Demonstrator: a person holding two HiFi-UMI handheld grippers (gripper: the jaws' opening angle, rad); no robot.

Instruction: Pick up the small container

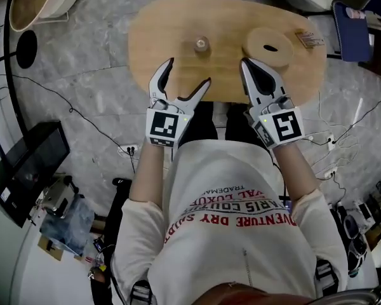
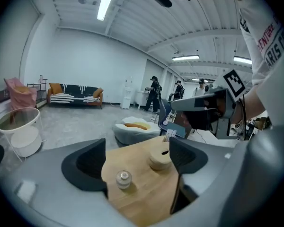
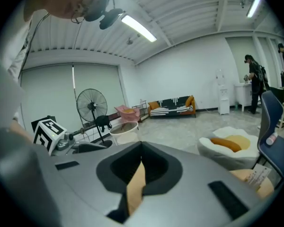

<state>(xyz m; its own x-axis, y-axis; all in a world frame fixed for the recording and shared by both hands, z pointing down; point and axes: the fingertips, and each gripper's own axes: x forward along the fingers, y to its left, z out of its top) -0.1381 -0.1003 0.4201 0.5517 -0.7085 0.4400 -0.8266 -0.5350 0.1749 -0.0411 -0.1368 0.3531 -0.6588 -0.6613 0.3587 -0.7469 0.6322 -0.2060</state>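
Observation:
The small container (image 1: 200, 44), a little clear jar with a pale lid, stands upright on the oval wooden table (image 1: 152, 37). My left gripper (image 1: 189, 72) is at the table's near edge, open, with the jar just beyond its tips and nothing touching the pads. Seen from the left gripper view, the jar (image 2: 123, 178) shows in the gap of the left gripper (image 2: 138, 162), nearer the left jaw. My right gripper (image 1: 248, 65) is shut and empty at the near edge, below a round wooden box (image 1: 268, 47). In the right gripper view, the right gripper (image 3: 141, 151) has its jaws together, with a sliver of table behind.
The round wooden box (image 2: 160, 159) with a slot in its top lies right of the jar. A small printed card (image 1: 310, 40) lies at the table's far right. A blue chair (image 1: 352, 29) stands beyond it. Cables (image 1: 82, 116) trail across the marble floor.

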